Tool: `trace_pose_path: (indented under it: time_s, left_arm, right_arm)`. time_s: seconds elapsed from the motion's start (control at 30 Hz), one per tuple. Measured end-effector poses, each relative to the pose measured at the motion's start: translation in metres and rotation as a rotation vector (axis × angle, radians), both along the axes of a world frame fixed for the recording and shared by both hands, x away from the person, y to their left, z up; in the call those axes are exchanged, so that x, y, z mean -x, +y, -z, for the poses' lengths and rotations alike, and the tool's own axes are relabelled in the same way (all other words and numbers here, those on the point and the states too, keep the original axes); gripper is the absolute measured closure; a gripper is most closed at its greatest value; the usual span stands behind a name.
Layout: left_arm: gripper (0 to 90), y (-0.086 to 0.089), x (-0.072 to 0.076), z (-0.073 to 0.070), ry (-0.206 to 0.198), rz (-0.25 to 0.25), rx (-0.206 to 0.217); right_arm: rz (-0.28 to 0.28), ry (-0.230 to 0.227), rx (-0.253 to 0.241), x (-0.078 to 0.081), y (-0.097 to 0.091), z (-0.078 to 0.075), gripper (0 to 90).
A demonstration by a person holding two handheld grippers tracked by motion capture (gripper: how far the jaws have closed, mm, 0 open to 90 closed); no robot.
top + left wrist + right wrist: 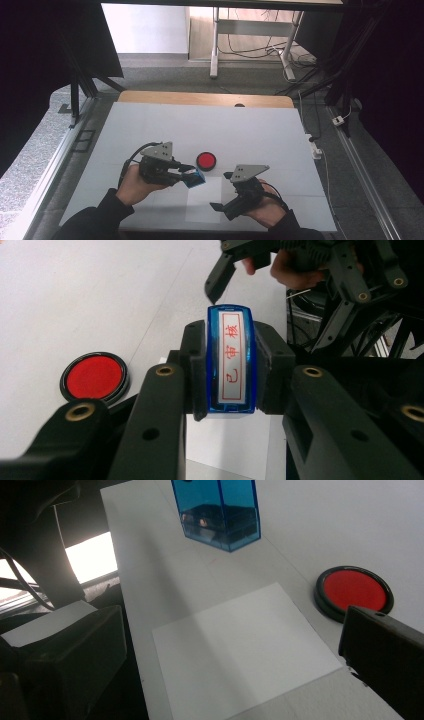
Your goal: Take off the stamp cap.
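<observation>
Above the table point(150, 130), the left gripper point(187, 172) pinches the blue stamp point(231, 360) between ink pad point(206, 160) and paper point(240, 650), right gripper point(222, 192) spread empty nearby; next, I judge, comes inking, calling for a level press.

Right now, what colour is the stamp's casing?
Clear blue; the stamp shows best in the left gripper view.
</observation>
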State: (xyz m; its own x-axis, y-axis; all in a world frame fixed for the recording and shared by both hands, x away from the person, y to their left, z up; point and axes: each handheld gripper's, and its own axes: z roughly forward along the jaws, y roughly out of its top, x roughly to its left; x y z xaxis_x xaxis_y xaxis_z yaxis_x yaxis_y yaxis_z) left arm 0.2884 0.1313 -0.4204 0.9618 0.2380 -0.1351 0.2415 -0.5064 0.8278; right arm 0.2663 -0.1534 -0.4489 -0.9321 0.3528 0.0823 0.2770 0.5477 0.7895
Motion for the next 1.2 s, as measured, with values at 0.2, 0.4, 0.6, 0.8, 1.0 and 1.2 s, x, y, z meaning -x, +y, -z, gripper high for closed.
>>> trace_pose_path:
  time_s: [0.2, 0.4, 0.6, 0.8, 1.0, 1.2]
  left_arm:
    - [70.3, -0.002, 0.001, 0.000, -0.005, 0.024, 0.009]
    - [70.4, -0.003, 0.001, 0.001, -0.006, 0.049, 0.021]
    - [70.4, -0.004, 0.002, 0.001, -0.021, 0.086, 0.034]
    - [70.4, -0.004, 0.003, 0.002, -0.030, 0.104, 0.038]
    - [70.4, -0.005, 0.003, 0.002, -0.041, 0.132, 0.043]
    - [70.4, -0.005, 0.003, 0.002, -0.054, 0.151, 0.054]
  right_arm:
    - [-0.026, 0.020, -0.011, -0.006, 0.010, 0.001, 0.0]
    - [-0.059, 0.022, 0.002, -0.010, 0.019, 0.003, 1.0]
    - [-0.110, 0.024, -0.021, -0.013, 0.028, 0.003, 13.3]
    - [-0.137, 0.026, -0.021, -0.016, 0.032, 0.003, 28.1]
    - [-0.165, 0.046, -0.036, -0.020, 0.034, 0.002, 45.0]
    - [-0.194, 0.064, -0.043, -0.021, 0.034, 0.001, 53.5]
